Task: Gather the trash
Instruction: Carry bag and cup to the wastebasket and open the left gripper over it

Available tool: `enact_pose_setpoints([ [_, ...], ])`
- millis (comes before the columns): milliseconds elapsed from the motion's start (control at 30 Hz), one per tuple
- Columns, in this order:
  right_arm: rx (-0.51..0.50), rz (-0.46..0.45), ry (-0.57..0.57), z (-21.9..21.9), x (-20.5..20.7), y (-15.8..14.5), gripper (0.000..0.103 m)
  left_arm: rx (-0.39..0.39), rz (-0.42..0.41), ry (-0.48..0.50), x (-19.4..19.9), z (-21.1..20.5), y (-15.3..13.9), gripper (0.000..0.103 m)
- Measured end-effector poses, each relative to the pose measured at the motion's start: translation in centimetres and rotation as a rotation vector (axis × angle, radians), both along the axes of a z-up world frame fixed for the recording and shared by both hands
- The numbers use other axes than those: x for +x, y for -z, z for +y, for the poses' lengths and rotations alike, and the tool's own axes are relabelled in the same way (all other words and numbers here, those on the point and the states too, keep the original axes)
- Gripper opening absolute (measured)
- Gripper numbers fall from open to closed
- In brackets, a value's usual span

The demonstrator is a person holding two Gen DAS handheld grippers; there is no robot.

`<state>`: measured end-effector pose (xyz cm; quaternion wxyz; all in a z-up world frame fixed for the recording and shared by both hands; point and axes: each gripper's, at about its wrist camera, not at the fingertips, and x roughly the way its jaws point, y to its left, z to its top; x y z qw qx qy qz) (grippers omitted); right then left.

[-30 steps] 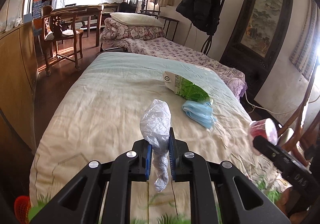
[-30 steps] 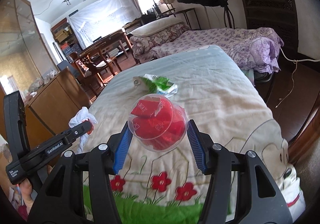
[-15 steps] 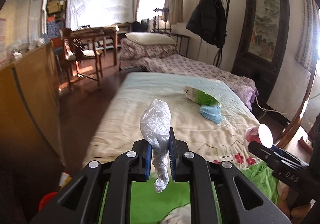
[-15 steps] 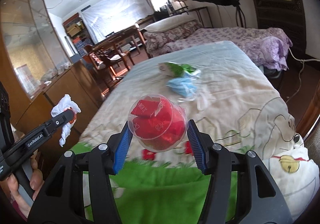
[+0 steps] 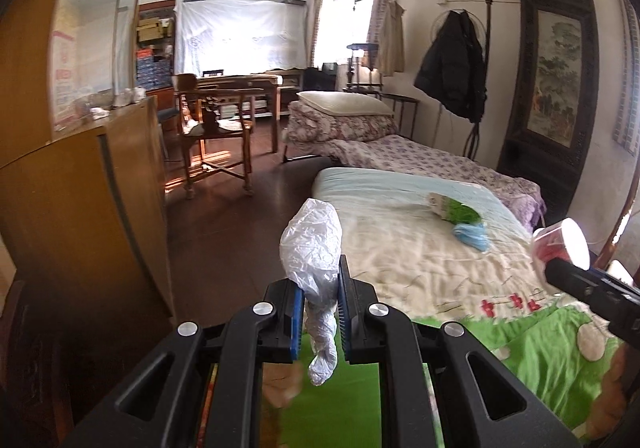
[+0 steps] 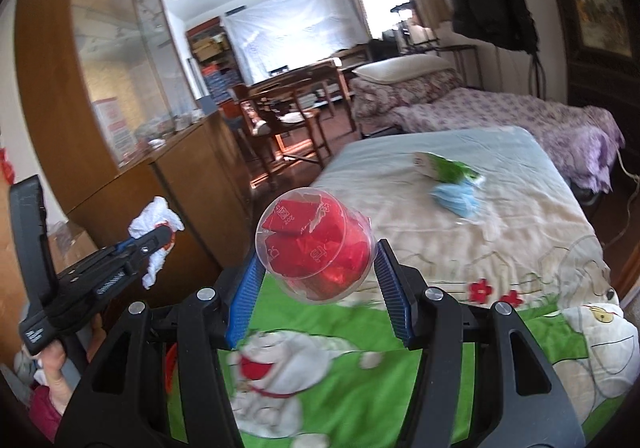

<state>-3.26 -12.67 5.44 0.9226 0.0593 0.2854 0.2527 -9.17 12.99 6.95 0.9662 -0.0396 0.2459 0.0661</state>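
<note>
Between the blue pads of the left gripper (image 5: 319,304), in the left wrist view, sits a crumpled white plastic bag (image 5: 314,248); jaws pinched nearly shut on it, bag's top bulging above the pads & its twisted tail hanging below. Beyond lies the bed (image 5: 400,264) w/ a cream and green cartoon quilt. On it, well past the gripper, a green snack wrapper (image 5: 456,210) rests touching a blue face mask (image 5: 472,236). At right edge the right gripper (image 5: 560,268) pokes in, carrying a clear cup w/ red wrappers (image 5: 558,244). Left side: a wooden cabinet (image 5: 80,216); farther back a wooden chair (image 5: 212,132), a second bed w/ floral cover (image 5: 420,158), a dark coat (image 5: 454,68) on a stand.

Right wrist view: right gripper (image 6: 316,280) holds the clear cup w/ red wrappers (image 6: 314,244) at about half width, cup lying sideways w/ its mouth toward the camera, pads on both sides. Left gripper (image 6: 156,240) shows at left, clamped on the white plastic bag (image 6: 154,220), a hand (image 6: 54,372) on its handle. Both grippers are off the near end of the bed (image 6: 500,232), above the quilt's green part. Green snack wrapper (image 6: 448,170) & blue face mask (image 6: 456,200) lie together mid-bed, apart from both grippers. Wooden cabinet (image 6: 180,188) stands left of the bed.
</note>
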Motion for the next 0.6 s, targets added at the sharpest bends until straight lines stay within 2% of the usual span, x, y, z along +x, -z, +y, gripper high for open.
enact_pose_setpoints([
  [133,-0.023,-0.013,-0.067,2.7,-1.6,-0.6,0.055,0.0,0.0,-0.041,-1.8,2.7,0.3,0.015],
  [267,-0.051,-0.01,-0.116,4.9,-2.5,-0.4,0.055,-0.019,0.029,-0.086,-3.0,5.9,1.8,0.017],
  [333,-0.067,-0.005,-0.135,5.8,-2.9,-0.1,0.055,-0.023,0.058,-0.106,-3.6,7.4,3.2,0.017],
  [433,-0.094,0.011,-0.158,7.4,-3.2,0.5,0.055,-0.052,0.145,-0.138,-3.9,9.8,6.7,0.019],
  [467,-0.099,0.015,-0.162,7.7,-3.2,0.6,0.055,-0.064,0.171,-0.145,-4.0,10.4,7.7,0.027],
  [500,-0.105,0.019,-0.165,8.1,-3.2,0.7,0.055,-0.089,0.213,-0.153,-4.1,11.4,9.2,0.043],
  [533,-0.112,0.024,-0.17,8.4,-3.2,0.9,0.055,-0.121,0.255,-0.166,-4.4,12.5,10.6,0.052],
  [567,-0.12,0.029,-0.175,8.8,-3.2,1.1,0.055,-0.144,0.281,-0.181,-4.6,13.3,11.5,0.066],
  [600,-0.129,0.033,-0.18,9.1,-3.3,1.3,0.055,-0.173,0.306,-0.207,-5.0,14.3,12.5,0.073],
])
